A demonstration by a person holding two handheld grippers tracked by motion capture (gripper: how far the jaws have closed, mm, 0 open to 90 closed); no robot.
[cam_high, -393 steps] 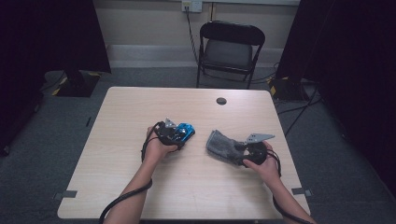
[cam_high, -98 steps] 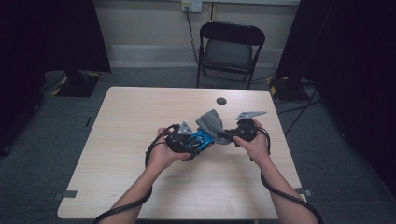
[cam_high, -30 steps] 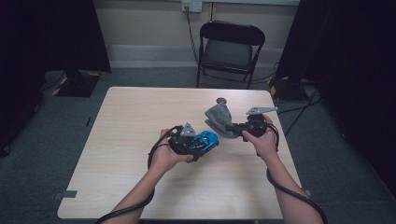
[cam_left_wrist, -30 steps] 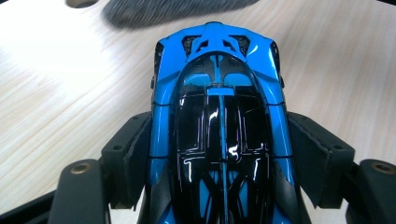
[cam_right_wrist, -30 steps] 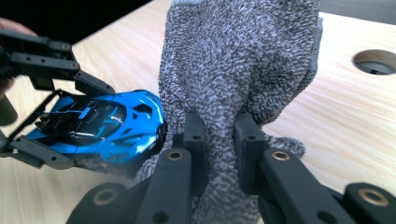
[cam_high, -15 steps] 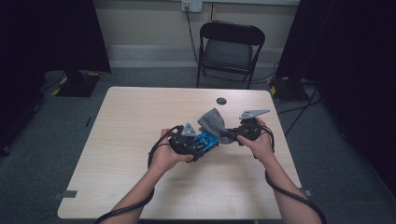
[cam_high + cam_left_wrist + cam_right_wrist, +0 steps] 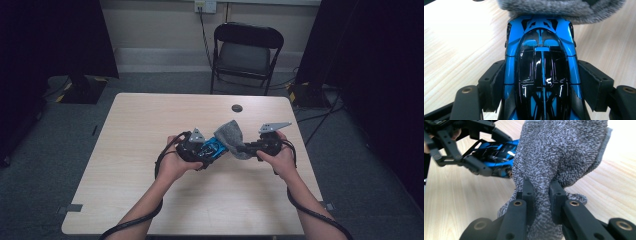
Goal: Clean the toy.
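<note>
The blue toy car (image 7: 541, 65), glossy with a black canopy, sat above the middle of the table (image 7: 150, 125), pinched along its sides by the left gripper (image 7: 541, 82). Its far end touched the grey cloth (image 7: 554, 162), a nubby terry cloth that the right gripper (image 7: 541, 195) held bunched between pressed-together jaws. Bare pale wood-grain tabletop lay on every side, with its edges well apart from both tools. A small dark round disc (image 7: 237, 108) lay near the far edge.
</note>
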